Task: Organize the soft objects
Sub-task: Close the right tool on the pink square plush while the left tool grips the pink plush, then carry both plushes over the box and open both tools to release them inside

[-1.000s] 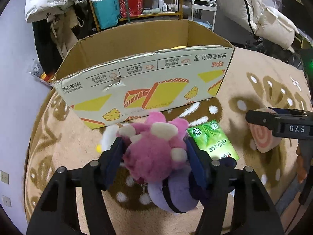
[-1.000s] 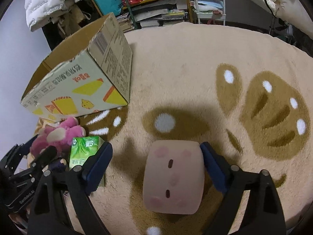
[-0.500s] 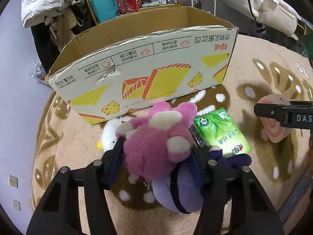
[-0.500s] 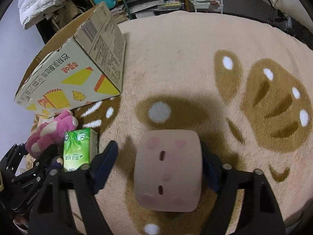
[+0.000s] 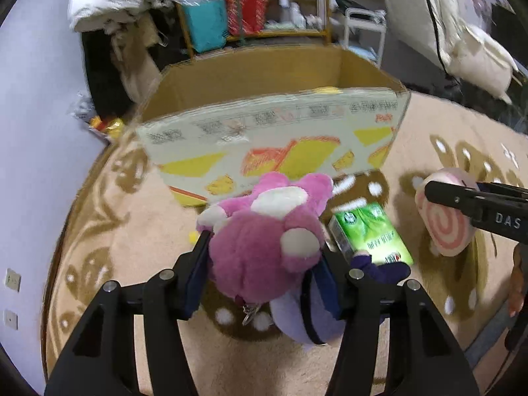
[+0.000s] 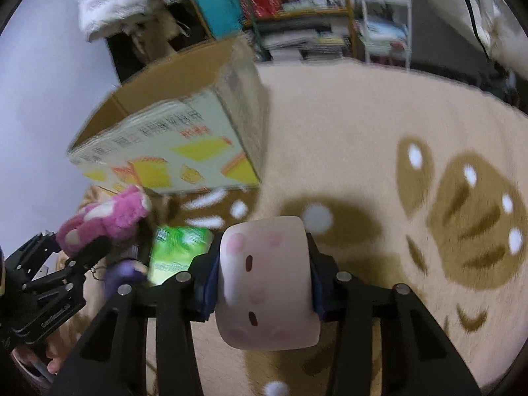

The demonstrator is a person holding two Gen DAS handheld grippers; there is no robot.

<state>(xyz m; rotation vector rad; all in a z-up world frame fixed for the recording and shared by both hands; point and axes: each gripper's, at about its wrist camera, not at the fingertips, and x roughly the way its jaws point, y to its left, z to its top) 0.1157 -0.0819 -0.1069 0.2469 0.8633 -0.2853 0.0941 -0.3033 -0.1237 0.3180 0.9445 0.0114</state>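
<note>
We hold the left gripper (image 5: 264,257) with its fingers (image 5: 194,270) pressed into both sides of a pink plush (image 5: 267,244), so that toy is gripped and hangs clear of the rug (image 5: 109,227). Under it, partly behind the right finger, lies a purple plush (image 5: 297,320) on the rug. Just right of the pink plush a green pack (image 5: 373,234) lies flat on the rug, its near end overlapped by a dark purple part of the purple plush.

Our right gripper (image 6: 264,274) has its fingers (image 6: 208,283) closed tight on a roll plush (image 6: 267,283), pale pink with darker pink spots and 2 small dark marks on its facing side. From the left wrist view the same roll shows its pink spiral end beside the black finger marked DAS, near the right edge of the rug.

An open box (image 5: 274,138) with yellow and orange print stands on the rug toward its far-left edge, just beyond the pink plush and the pack. Something yellow shows just over its near wall; we cannot tell what it is. Behind the box stand shelves (image 5: 254,6) with a teal bag (image 5: 204,23) and a red bag (image 5: 244,10). The rug is beige with brown patches and white dots.
</note>
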